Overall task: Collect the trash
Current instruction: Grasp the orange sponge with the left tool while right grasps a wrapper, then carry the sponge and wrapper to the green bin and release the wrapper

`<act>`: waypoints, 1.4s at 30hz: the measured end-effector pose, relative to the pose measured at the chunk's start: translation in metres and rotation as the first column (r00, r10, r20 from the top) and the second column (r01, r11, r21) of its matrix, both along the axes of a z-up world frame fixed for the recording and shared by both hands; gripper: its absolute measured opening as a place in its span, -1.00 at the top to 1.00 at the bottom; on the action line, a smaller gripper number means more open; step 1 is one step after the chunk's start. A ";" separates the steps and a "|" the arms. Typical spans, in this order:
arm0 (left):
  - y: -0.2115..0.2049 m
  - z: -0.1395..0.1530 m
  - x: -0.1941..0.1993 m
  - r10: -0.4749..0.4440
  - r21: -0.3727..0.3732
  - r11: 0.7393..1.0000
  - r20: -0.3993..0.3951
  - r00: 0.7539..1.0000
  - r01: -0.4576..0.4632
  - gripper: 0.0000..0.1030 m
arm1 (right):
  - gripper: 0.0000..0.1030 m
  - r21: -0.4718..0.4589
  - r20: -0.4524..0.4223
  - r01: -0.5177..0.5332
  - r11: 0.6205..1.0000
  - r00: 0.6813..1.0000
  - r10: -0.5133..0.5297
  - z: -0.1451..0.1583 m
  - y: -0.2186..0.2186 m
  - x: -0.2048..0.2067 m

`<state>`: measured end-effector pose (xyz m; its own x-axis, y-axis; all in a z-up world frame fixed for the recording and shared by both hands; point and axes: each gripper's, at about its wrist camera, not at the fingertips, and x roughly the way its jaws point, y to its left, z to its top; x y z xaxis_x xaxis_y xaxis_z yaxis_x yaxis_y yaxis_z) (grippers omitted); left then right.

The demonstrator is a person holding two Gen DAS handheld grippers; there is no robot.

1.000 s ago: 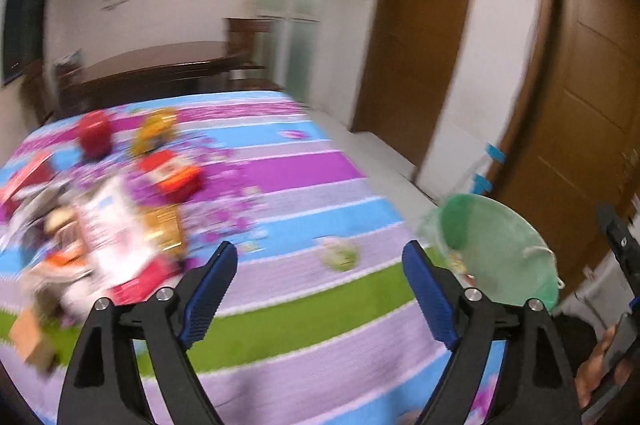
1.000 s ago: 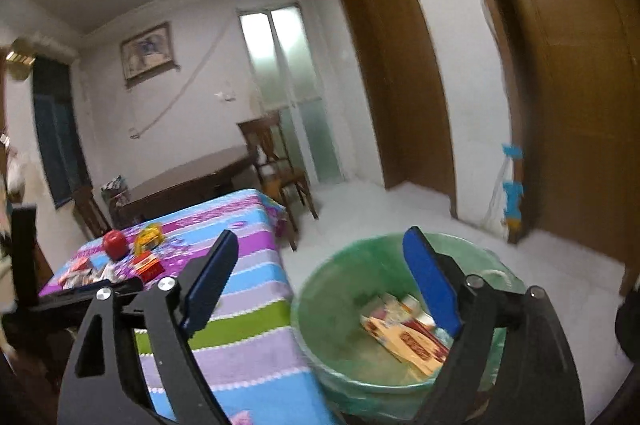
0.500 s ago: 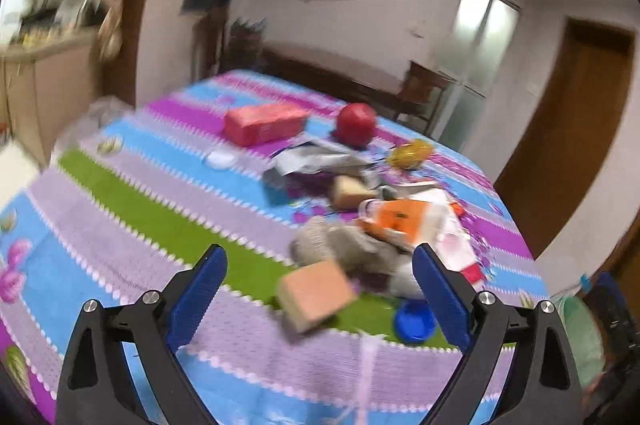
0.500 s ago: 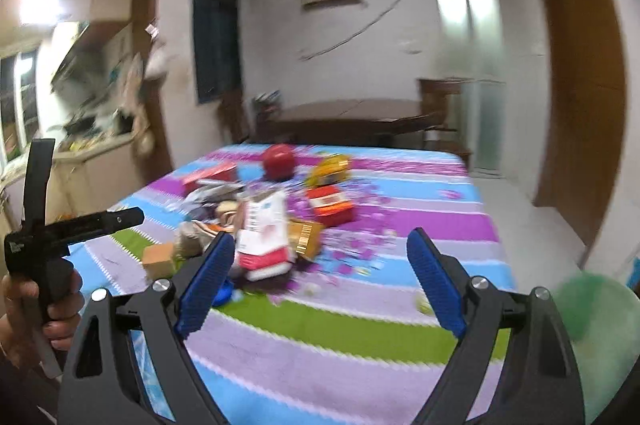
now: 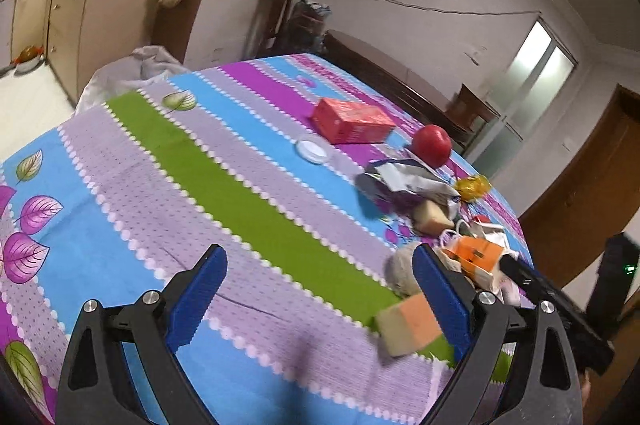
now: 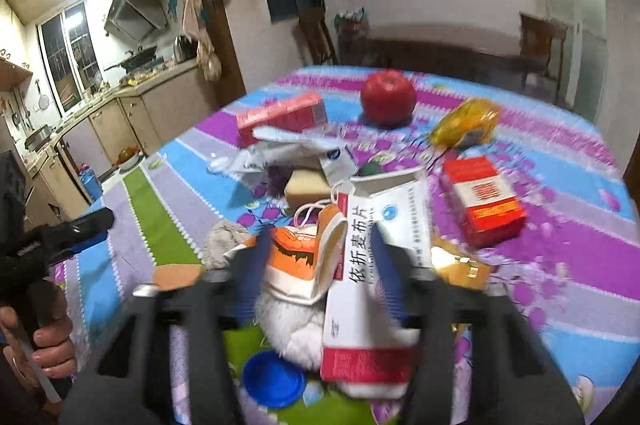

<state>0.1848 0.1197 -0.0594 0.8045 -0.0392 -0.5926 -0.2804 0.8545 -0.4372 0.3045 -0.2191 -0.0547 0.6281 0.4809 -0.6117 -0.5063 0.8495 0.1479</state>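
Observation:
A pile of trash lies on the striped tablecloth point(image 6: 560, 265). My right gripper point(image 6: 320, 257) hovers low over it, its blurred jaws closing. An orange-and-white carton point(image 6: 300, 257) and a white medicine box point(image 6: 380, 265) lie between the jaws; I see no pad pressing on either. A blue cap point(image 6: 274, 379) and a white fluffy wad point(image 6: 296, 325) sit just below. My left gripper point(image 5: 320, 273) is wide open over bare cloth, with an orange-topped sponge block point(image 5: 408, 325) by its right finger. A hand point(image 6: 44, 341) holds the left gripper point(image 6: 80, 229) at the left.
Farther back lie a red box point(image 6: 280, 115), a red apple point(image 6: 388, 97), a yellow wrapper point(image 6: 466, 123), a red-and-white pack point(image 6: 484, 201), a silver wrapper point(image 6: 288, 153) and a white lid point(image 5: 313, 151). Kitchen counters point(image 6: 120, 105) stand left; a dark wooden table point(image 6: 440, 49) stands behind.
Both views swung away from the green bin to the table. The left gripper moved left over the cloth. The right gripper came down on the pile and its jaws narrowed.

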 end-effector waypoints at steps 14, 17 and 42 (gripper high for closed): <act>-0.019 0.005 0.009 -0.164 0.070 0.984 -0.030 0.986 0.166 -0.81 | 0.91 0.388 0.152 -0.001 0.921 0.986 -0.063 0.079 -0.075 -0.139; -0.044 0.004 0.011 -0.310 0.114 0.942 -0.061 0.949 0.315 -0.81 | 0.91 0.420 0.144 0.059 0.906 0.981 -0.131 0.078 -0.096 -0.162; -0.106 0.031 0.001 -0.350 0.366 0.858 -0.099 0.932 0.361 0.13 | 0.91 0.412 0.062 0.209 0.887 0.965 -0.256 0.058 -0.107 -0.182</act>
